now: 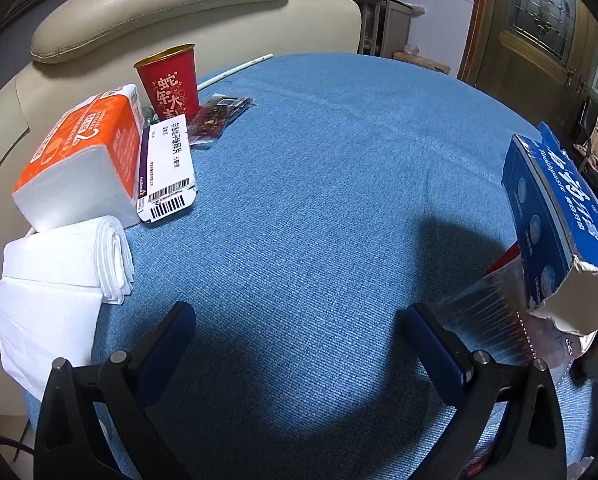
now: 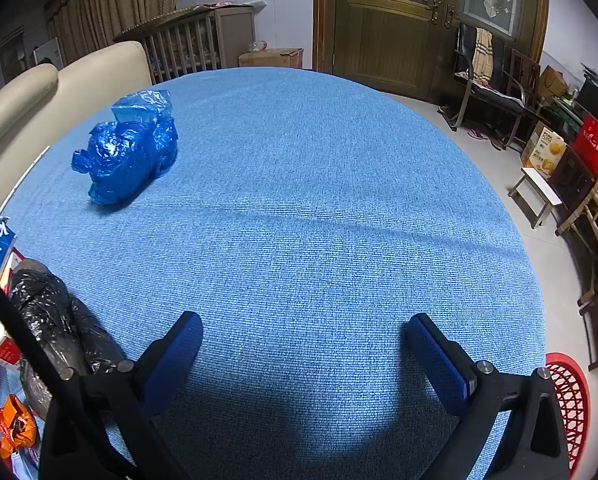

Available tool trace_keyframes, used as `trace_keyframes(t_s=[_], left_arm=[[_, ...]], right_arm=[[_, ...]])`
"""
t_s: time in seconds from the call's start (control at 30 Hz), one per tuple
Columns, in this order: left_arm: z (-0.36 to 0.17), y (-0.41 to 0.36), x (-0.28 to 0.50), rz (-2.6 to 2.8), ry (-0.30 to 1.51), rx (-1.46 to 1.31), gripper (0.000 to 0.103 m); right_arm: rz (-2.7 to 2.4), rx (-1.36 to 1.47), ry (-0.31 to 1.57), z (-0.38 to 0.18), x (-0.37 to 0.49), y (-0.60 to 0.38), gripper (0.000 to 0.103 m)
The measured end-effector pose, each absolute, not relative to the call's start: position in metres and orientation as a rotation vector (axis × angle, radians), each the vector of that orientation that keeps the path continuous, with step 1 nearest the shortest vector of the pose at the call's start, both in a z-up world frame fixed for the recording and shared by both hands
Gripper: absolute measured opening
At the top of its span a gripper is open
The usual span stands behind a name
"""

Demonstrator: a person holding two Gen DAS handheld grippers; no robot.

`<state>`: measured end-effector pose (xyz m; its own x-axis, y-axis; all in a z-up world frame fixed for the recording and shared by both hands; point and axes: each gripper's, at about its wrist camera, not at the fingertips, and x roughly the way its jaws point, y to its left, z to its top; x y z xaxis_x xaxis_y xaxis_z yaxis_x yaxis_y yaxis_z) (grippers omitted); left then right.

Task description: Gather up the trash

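My left gripper (image 1: 299, 328) is open and empty above the blue tablecloth (image 1: 319, 168). At its right stands a torn blue toothpaste box (image 1: 555, 216) over a clear plastic cup (image 1: 487, 320). At far left are a red paper cup (image 1: 169, 80), a dark snack wrapper (image 1: 219, 116) and a white medicine box (image 1: 167, 168). My right gripper (image 2: 305, 340) is open and empty over the cloth. A crumpled blue plastic bag (image 2: 129, 148) lies far left of it. A black plastic bag (image 2: 55, 320) and an orange wrapper (image 2: 13, 426) lie at its near left.
An orange tissue pack (image 1: 79, 160) and folded white tissues (image 1: 67, 264) sit at the table's left edge, with a cream sofa (image 1: 159, 4) behind. A red mesh basket (image 2: 567, 400) stands below the table's right edge. Chairs and boxes (image 2: 543, 152) line the right wall.
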<state>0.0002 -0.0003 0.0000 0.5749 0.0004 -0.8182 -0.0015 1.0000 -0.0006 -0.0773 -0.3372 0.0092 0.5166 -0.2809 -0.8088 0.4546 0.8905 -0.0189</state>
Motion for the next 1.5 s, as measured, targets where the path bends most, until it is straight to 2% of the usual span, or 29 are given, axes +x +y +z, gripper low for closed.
trace_keyframes(t_s=[0.2,0.43,0.53,0.8,0.9,1.03,1.13,1.17,1.2,1.23,1.33,1.5], left_arm=[[0.006,0.004,-0.009,0.014,0.926,0.065,0.103],[0.040,0.012,-0.045,-0.030,0.865,0.029,0.103],[0.049,0.015,-0.054,-0.056,0.855,0.013,0.103],[0.067,0.008,-0.077,-0.068,0.846,0.016,0.103],[0.076,0.012,-0.079,-0.065,0.827,0.014,0.103],[0.082,0.013,-0.079,-0.087,0.824,-0.025,0.103],[0.080,0.005,-0.084,-0.110,0.825,-0.001,0.103],[0.078,0.003,-0.087,-0.110,0.821,0.006,0.103],[0.077,0.001,-0.088,-0.113,0.829,0.010,0.103],[0.076,-0.001,-0.089,-0.123,0.838,0.011,0.103],[0.078,-0.001,-0.098,-0.138,0.825,0.012,0.103],[0.082,-0.003,-0.113,-0.184,0.815,-0.001,0.103]], right_arm=[[-0.441,0.190,0.971,0.018,-0.076,-0.343,0.103],[-0.445,0.161,0.859,0.081,-0.094,-0.350,0.103],[-0.437,0.157,0.832,0.088,-0.101,-0.344,0.103],[-0.356,0.451,0.732,0.105,-0.099,-0.379,0.103],[-0.310,0.474,0.696,0.142,-0.073,-0.380,0.103],[-0.234,0.459,0.550,0.214,-0.077,-0.372,0.103],[-0.174,0.504,0.576,0.221,-0.077,-0.369,0.103],[-0.137,0.602,0.553,0.223,-0.083,-0.373,0.103],[-0.054,0.716,0.452,0.225,-0.093,-0.375,0.103],[-0.040,0.713,0.388,0.228,-0.095,-0.372,0.103],[-0.080,0.562,0.591,0.227,-0.071,-0.358,0.103],[-0.057,0.494,0.580,0.223,-0.116,-0.364,0.103]])
